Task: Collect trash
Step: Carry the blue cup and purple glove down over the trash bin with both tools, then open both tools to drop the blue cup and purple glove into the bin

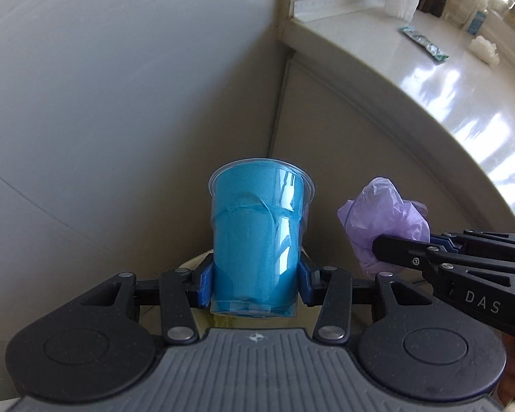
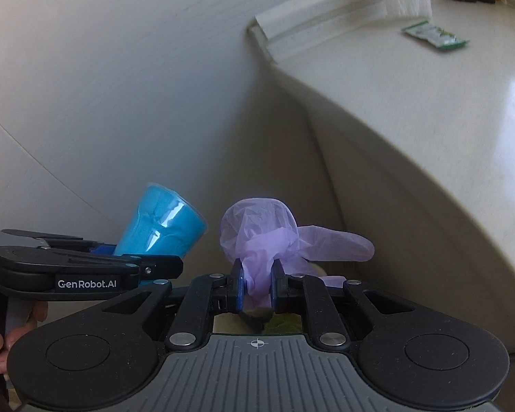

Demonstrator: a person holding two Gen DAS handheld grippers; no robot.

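I am on the carry-to-bin step, I judge, both pieces of trash already in hand beside the counter (image 1: pixel 429 79). My left gripper (image 1: pixel 255 283) pinches the blue cup (image 1: pixel 257 237) low on its sides, pitched steeply down. To its right, my right gripper (image 2: pixel 256 286) is squeezed nearly together on the crumpled purple glove (image 2: pixel 267 237), angled down less sharply. Next I must bring each over the bin, which I cannot clearly see, and let go. A green wrapper (image 2: pixel 436 37) lies on the counter, well apart.

Blue cup (image 1: pixel 255 237), lilac glove (image 2: pixel 257 237), green wrapper (image 2: pixel 436 37)
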